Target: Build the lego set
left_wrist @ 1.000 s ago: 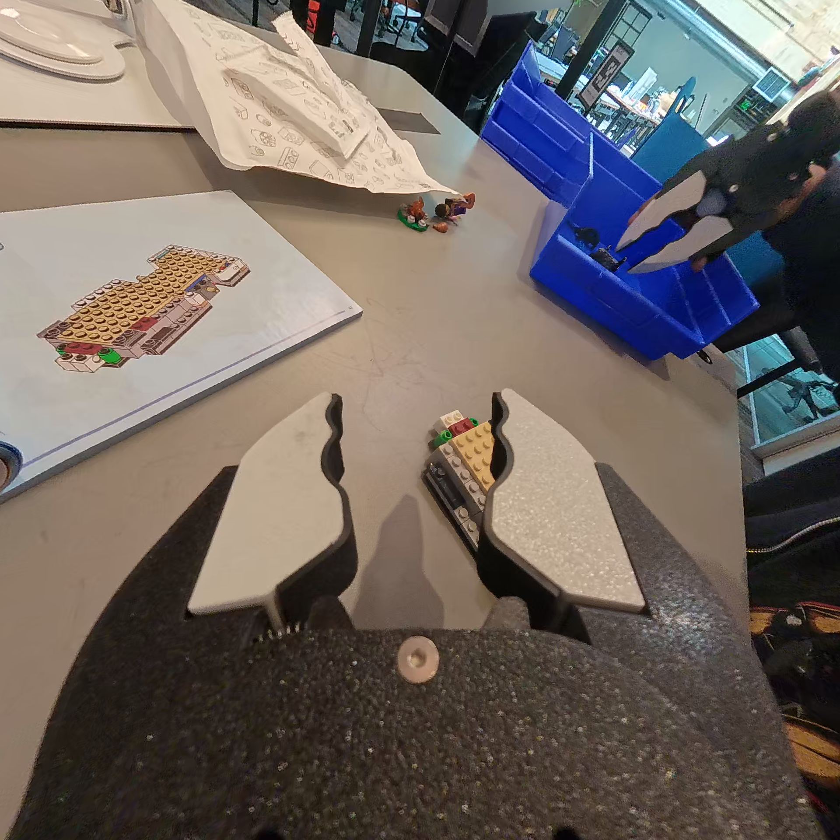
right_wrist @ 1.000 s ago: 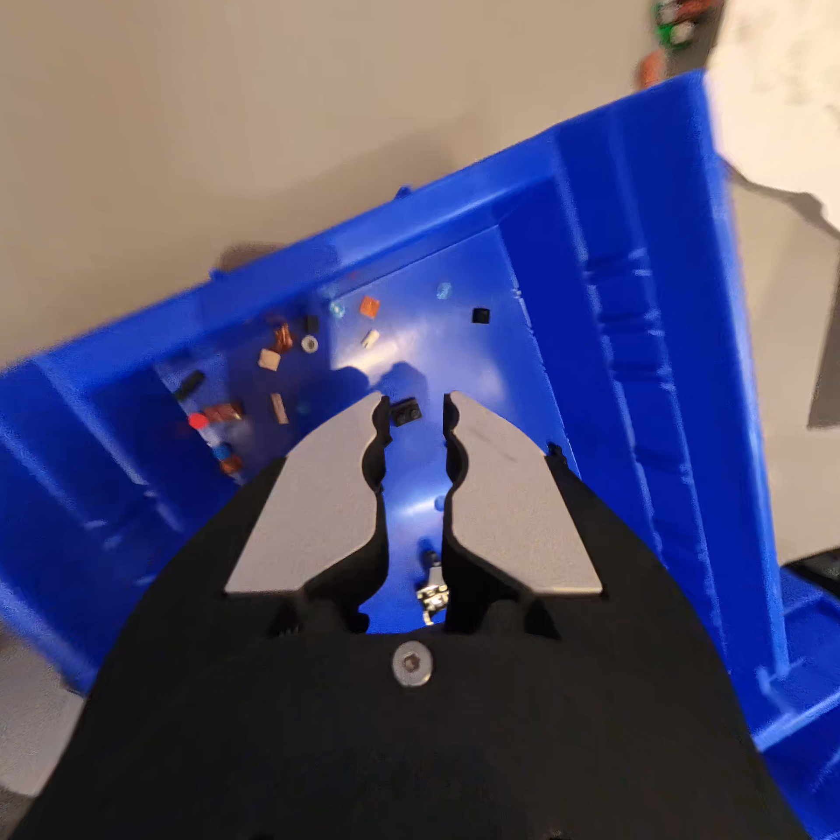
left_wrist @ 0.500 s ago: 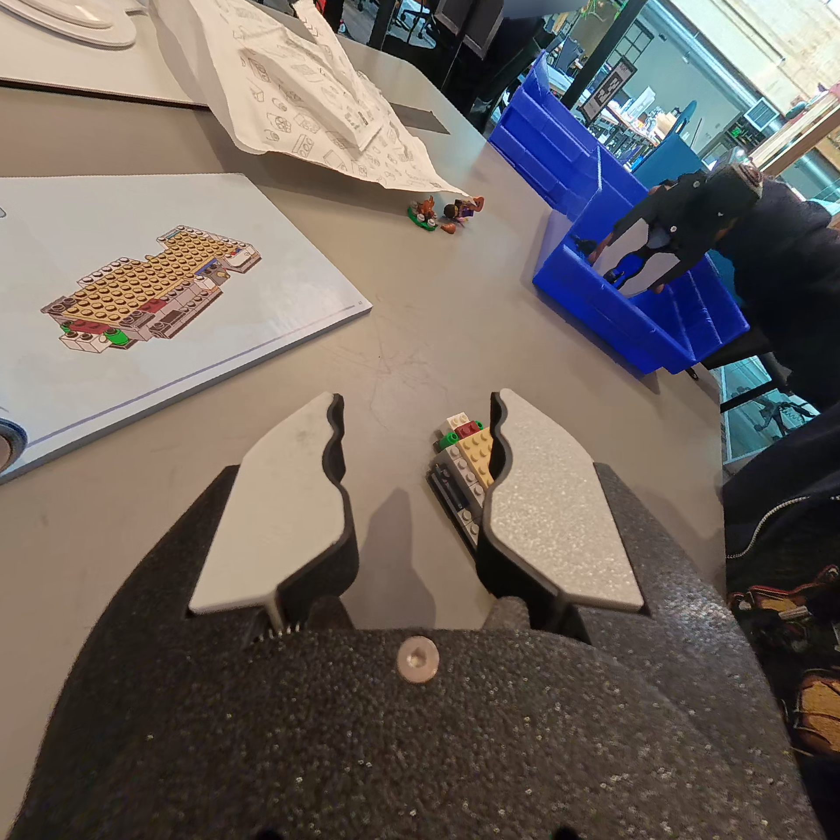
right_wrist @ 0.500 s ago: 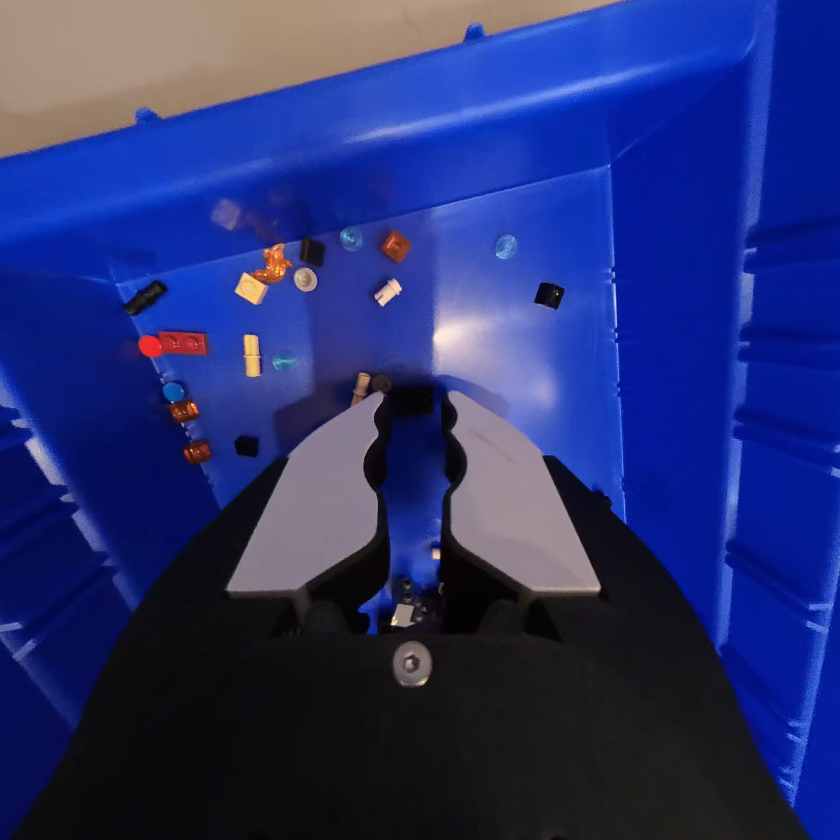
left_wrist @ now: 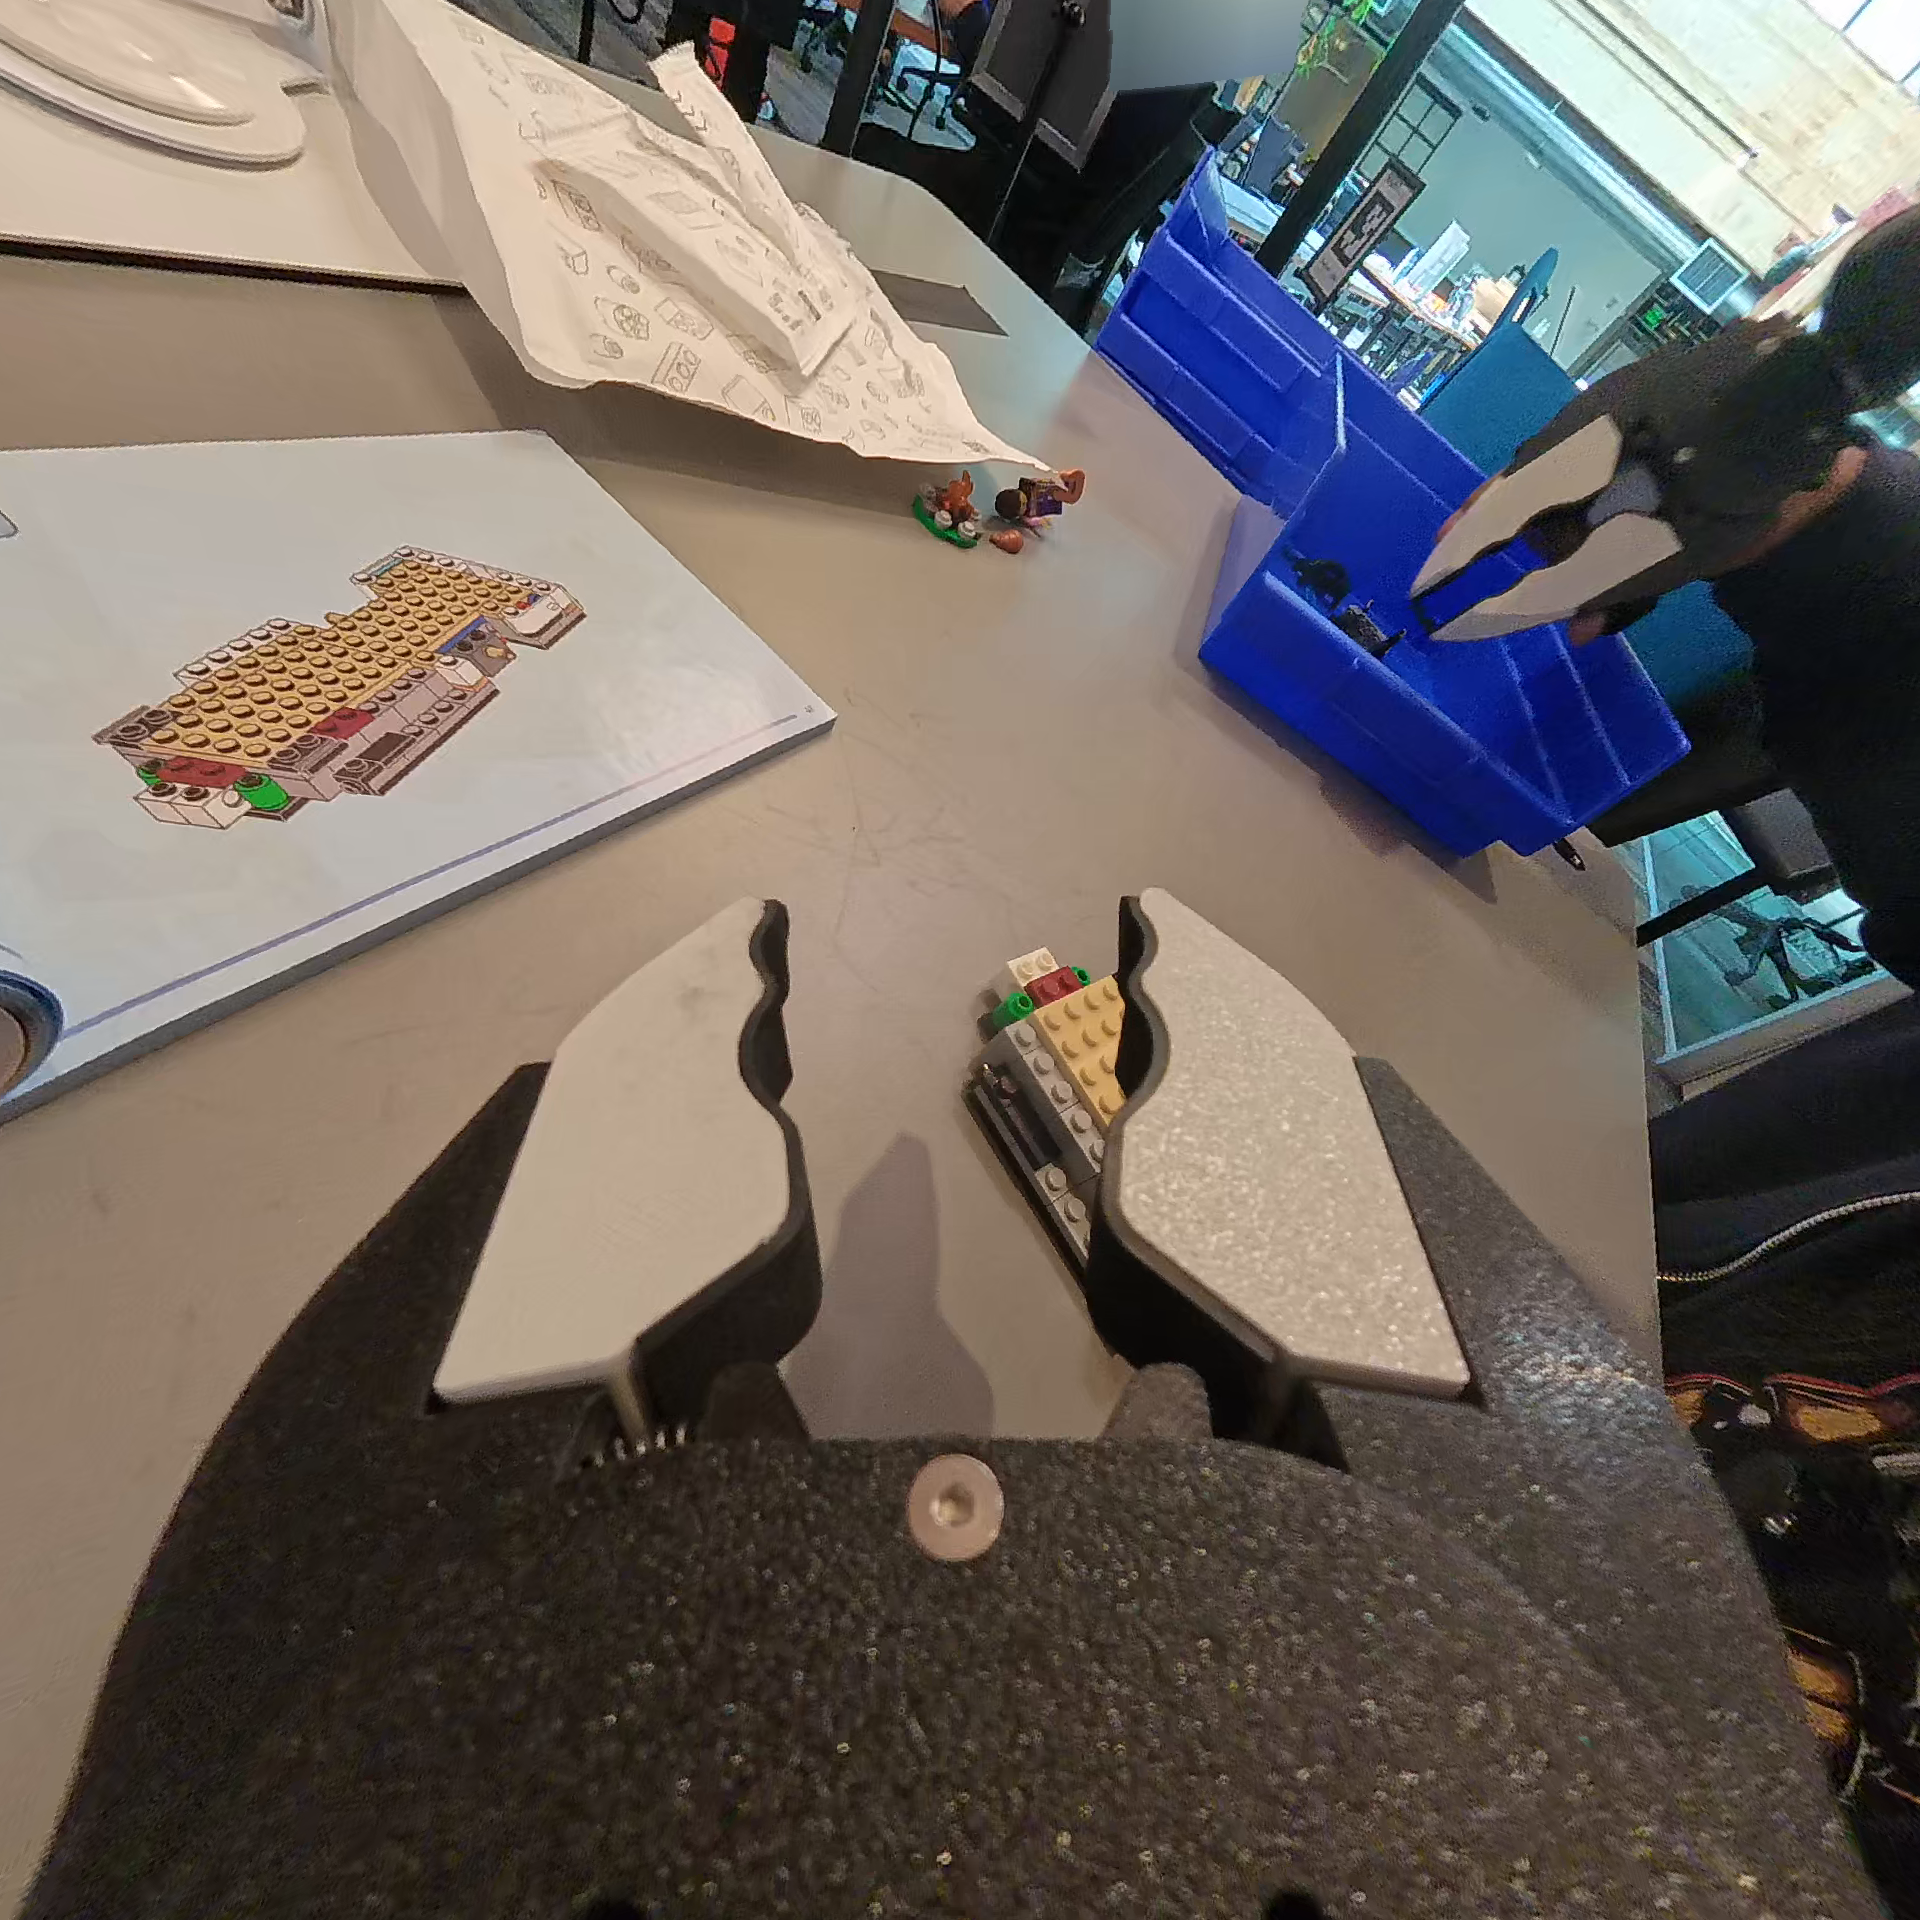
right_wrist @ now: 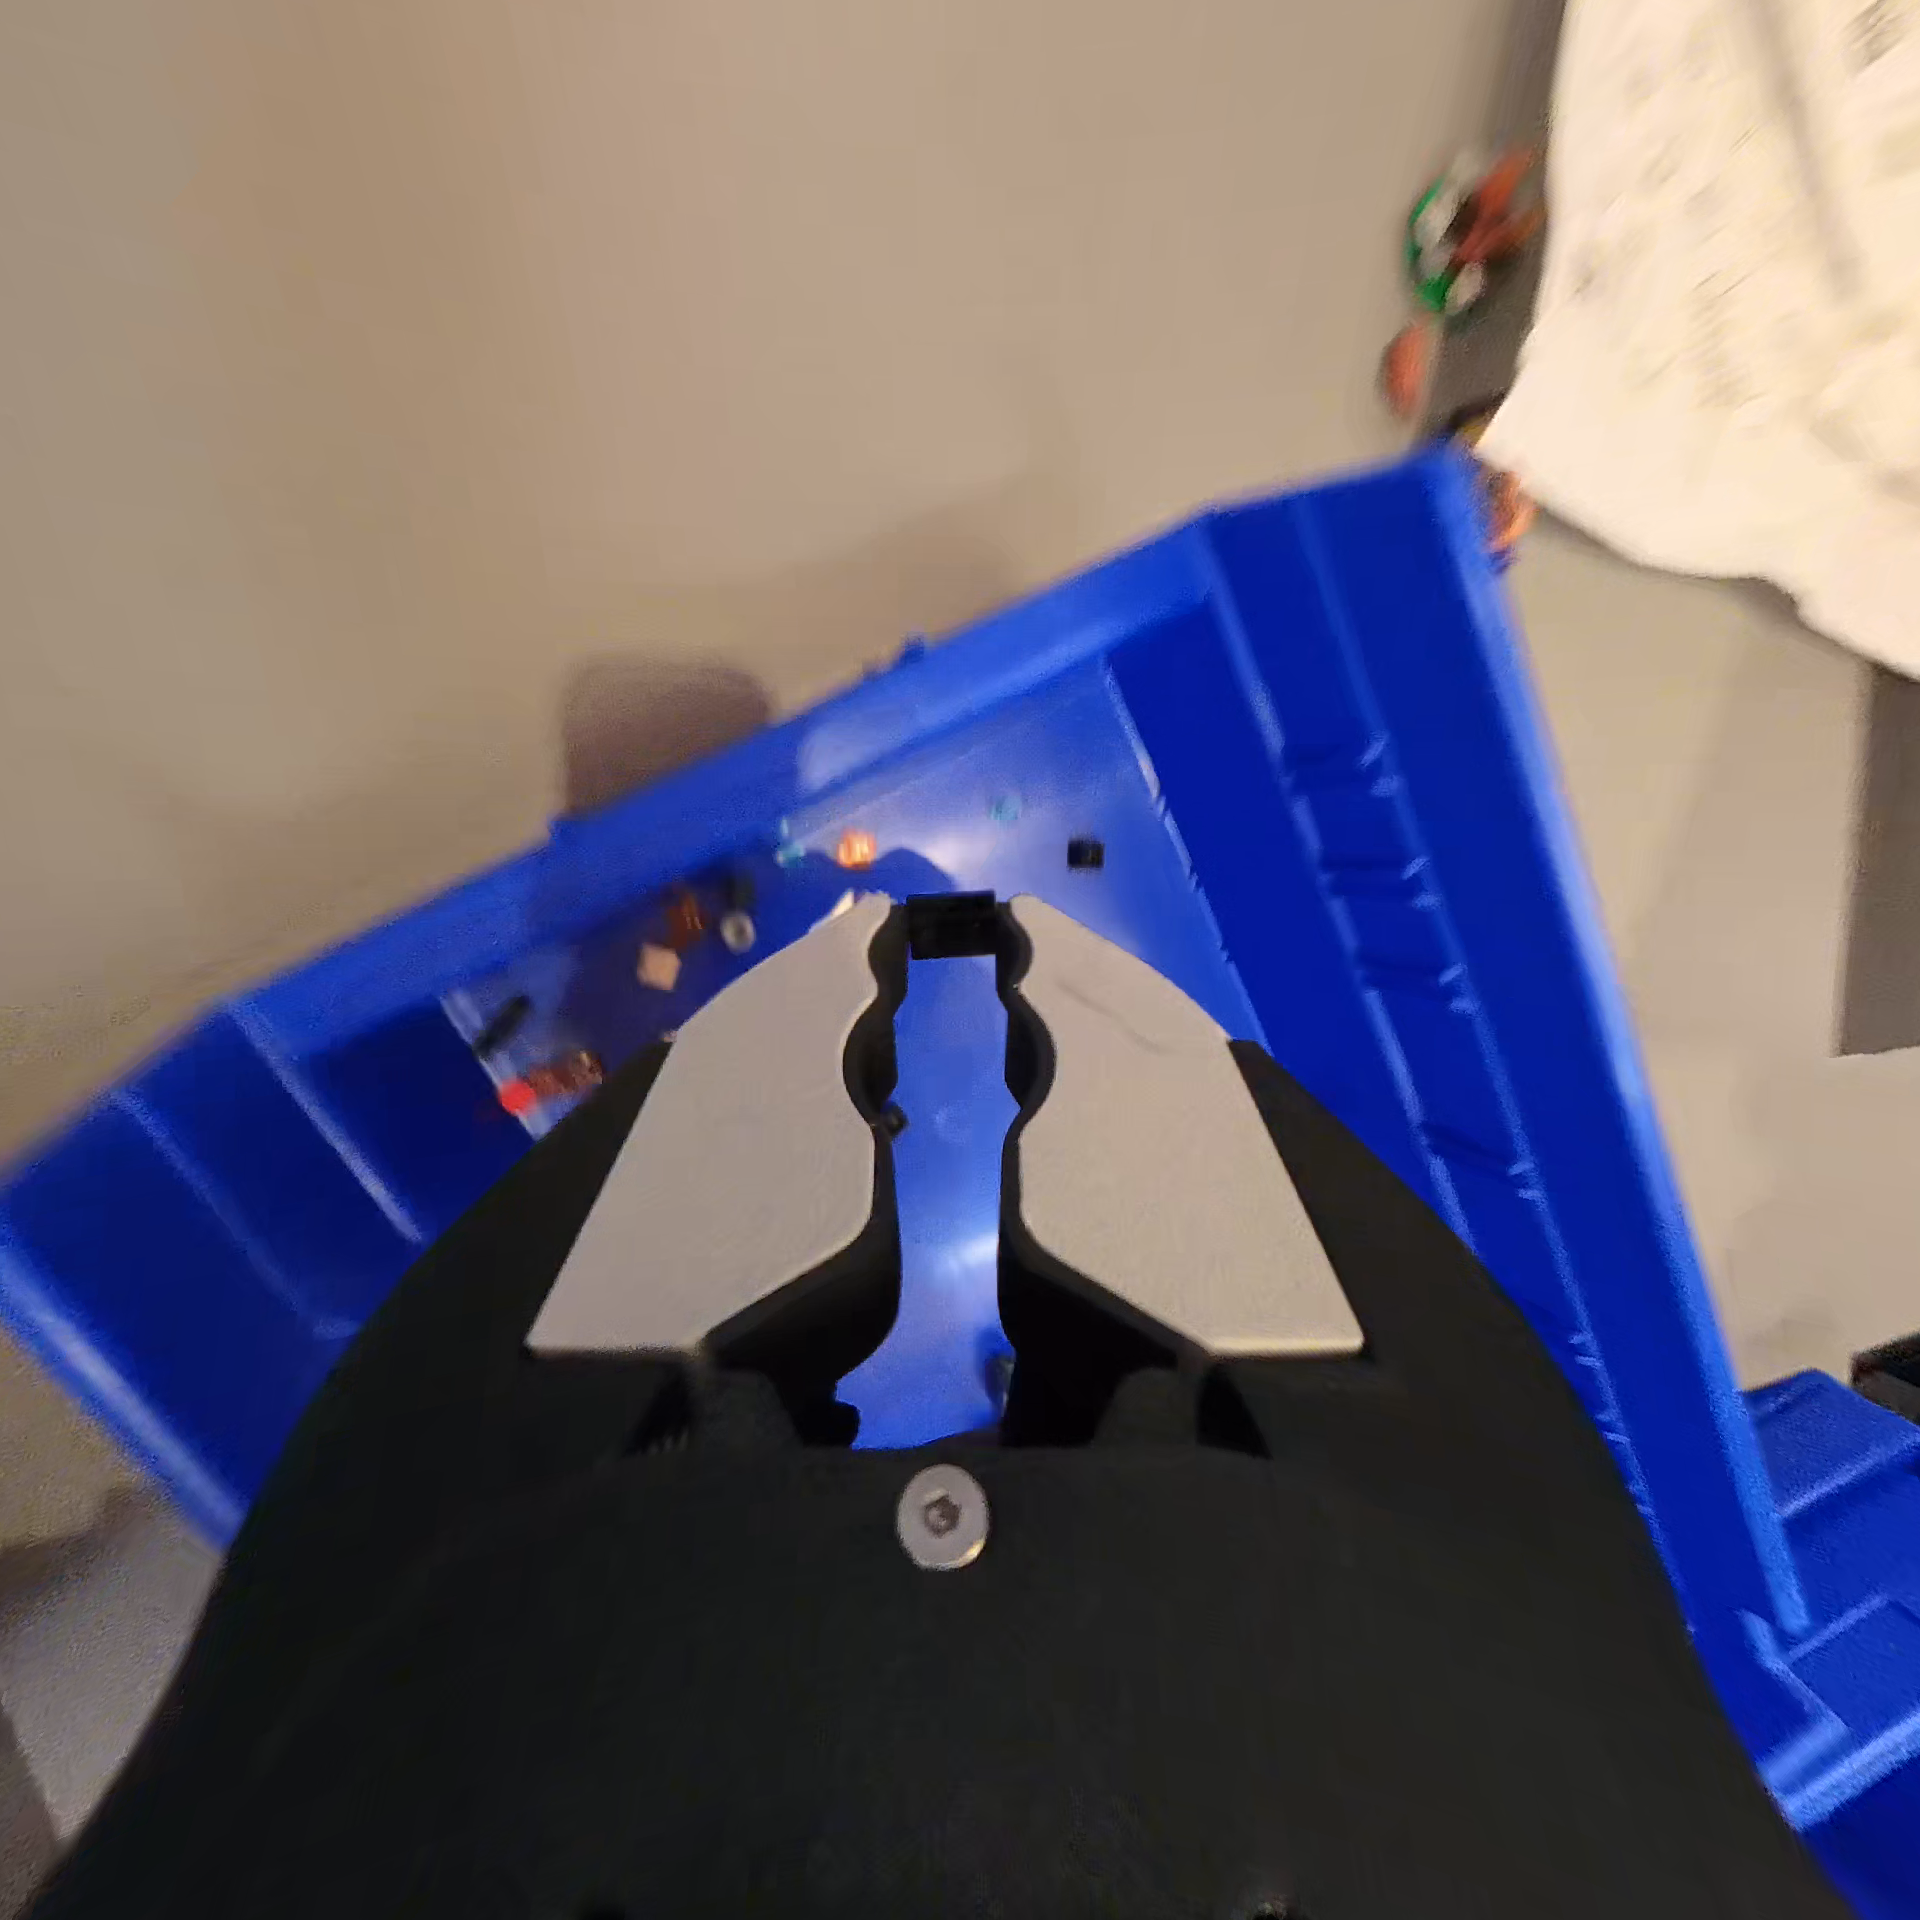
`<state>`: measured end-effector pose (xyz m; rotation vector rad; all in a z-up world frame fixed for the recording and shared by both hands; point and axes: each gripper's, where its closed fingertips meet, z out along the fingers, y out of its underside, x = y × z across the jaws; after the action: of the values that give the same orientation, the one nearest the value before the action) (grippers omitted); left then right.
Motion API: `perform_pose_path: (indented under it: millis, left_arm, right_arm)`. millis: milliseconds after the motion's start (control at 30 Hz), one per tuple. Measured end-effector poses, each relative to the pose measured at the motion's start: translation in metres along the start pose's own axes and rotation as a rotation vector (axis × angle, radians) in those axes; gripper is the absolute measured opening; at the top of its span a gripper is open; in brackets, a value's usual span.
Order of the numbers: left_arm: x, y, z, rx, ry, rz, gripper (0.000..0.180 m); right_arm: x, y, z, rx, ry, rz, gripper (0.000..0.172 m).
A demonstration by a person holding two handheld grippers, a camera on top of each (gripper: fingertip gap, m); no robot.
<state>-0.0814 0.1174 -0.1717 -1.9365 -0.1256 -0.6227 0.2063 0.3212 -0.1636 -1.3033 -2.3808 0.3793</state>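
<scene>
My left gripper (left_wrist: pixel 951 914) is open and low over the grey table (left_wrist: pixel 987 727). A small brick assembly (left_wrist: pixel 1060 1049) of tan, grey, red, green and white pieces lies on the table against the inner side of its right finger (left_wrist: pixel 1247 1122). The left finger stands well clear of it. My right gripper (right_wrist: pixel 951 914) is shut on a small black brick (right_wrist: pixel 951 928), pinched at its fingertips above a blue bin (right_wrist: pixel 1403 831). This gripper also shows in the left wrist view (left_wrist: pixel 1439 613), raised over the bin (left_wrist: pixel 1455 748).
Several small loose pieces (right_wrist: pixel 665 966) lie on the bin's floor. An open instruction booklet (left_wrist: pixel 364 675) lies at the left. A crumpled printed paper bag (left_wrist: pixel 707 281) and small toy figures (left_wrist: pixel 997 509) sit farther back. More blue bins (left_wrist: pixel 1226 343) stand behind. The table's edge is at the right.
My right gripper dipped into the bin, closed on the black brick and rose with it. My left gripper has stayed open beside the assembly.
</scene>
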Motion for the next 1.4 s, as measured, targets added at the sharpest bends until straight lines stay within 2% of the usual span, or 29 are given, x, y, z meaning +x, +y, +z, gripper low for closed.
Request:
perform_pose_path:
  millis: [133, 200, 300, 400, 533, 700, 800, 900, 1000, 1100, 1233, 1400]
  left_arm:
    - [-0.003, 0.000, -0.003, 0.016, -0.036, -0.006, 0.058]
    - [-0.005, -0.002, -0.006, 0.039, -0.064, -0.012, 0.056]
    - [-0.002, -0.003, -0.012, 0.074, -0.067, -0.016, 0.055]
    - [-0.002, -0.001, -0.018, 0.088, -0.071, -0.041, 0.055]
    - [-0.005, -0.001, -0.021, 0.100, -0.089, -0.064, 0.054]
    - [-0.005, 0.000, -0.020, 0.095, -0.089, -0.062, 0.054]
    - [-0.005, 0.000, -0.020, 0.090, -0.087, -0.065, 0.054]
    - [-0.006, 0.000, -0.020, 0.093, -0.082, -0.077, 0.054]
    - [-0.007, -0.001, -0.020, 0.098, -0.074, -0.094, 0.054]
    - [-0.008, -0.001, -0.019, 0.095, -0.061, -0.106, 0.054]
    - [-0.005, -0.003, -0.017, 0.093, -0.027, -0.098, 0.054]
    - [-0.008, -0.004, -0.019, 0.105, -0.025, -0.121, 0.054]
  right_arm:
    - [-0.028, -0.075, -0.011, 0.102, 0.057, 0.021, 0.016]
    - [-0.056, -0.113, -0.004, 0.169, 0.014, -0.006, 0.016]
    - [-0.098, -0.157, 0.023, 0.244, -0.097, 0.008, 0.016]
    - [-0.115, -0.169, 0.066, 0.206, -0.120, 0.023, 0.016]
    - [-0.129, -0.160, 0.114, 0.101, -0.136, -0.021, 0.016]
    - [-0.129, -0.165, 0.121, 0.127, -0.165, 0.016, 0.023]
    - [-0.124, -0.166, 0.101, 0.160, -0.168, 0.028, 0.025]
    - [-0.108, -0.154, 0.059, 0.191, -0.153, 0.016, 0.025]
    - [-0.074, -0.118, 0.012, 0.159, -0.084, -0.008, 0.025]
    - [-0.040, -0.065, -0.019, 0.061, -0.020, -0.034, 0.025]
    - [-0.033, -0.015, -0.028, 0.015, -0.149, -0.074, 0.025]
    - [-0.043, 0.003, -0.017, 0.087, -0.396, -0.109, 0.024]
